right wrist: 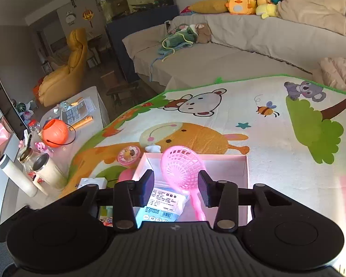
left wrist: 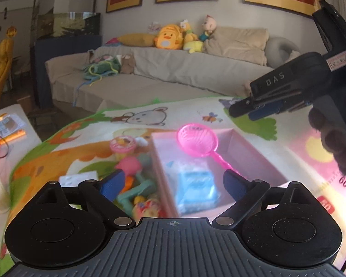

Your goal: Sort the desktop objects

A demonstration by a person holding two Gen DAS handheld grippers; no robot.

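A shallow pink box (left wrist: pixel 253 147) (right wrist: pixel 245 168) sits on the cartoon play mat. Inside it lies a blue-and-white packet (left wrist: pixel 196 189) (right wrist: pixel 163 205). A pink plastic strainer (left wrist: pixel 197 140) (right wrist: pixel 182 168) is in the box too, its net head propped up at the far side and its handle pointing toward me. My left gripper (left wrist: pixel 173 182) hovers over the near-left part of the box, jaws wide apart with nothing gripped. My right gripper (right wrist: pixel 175 180) (left wrist: pixel 240 110) hangs above the box's far right, open, its pads clear of the strainer seen beyond them.
Loose toys lie left of the box: a pink round cup (left wrist: pixel 123 146) (right wrist: pixel 128 155), a teal and pink toy (left wrist: pixel 131 184), a small white box (right wrist: pixel 92 182). A side table at left holds an orange bucket (right wrist: pixel 55 132) and jars (right wrist: pixel 46 170). A sofa stands behind the mat.
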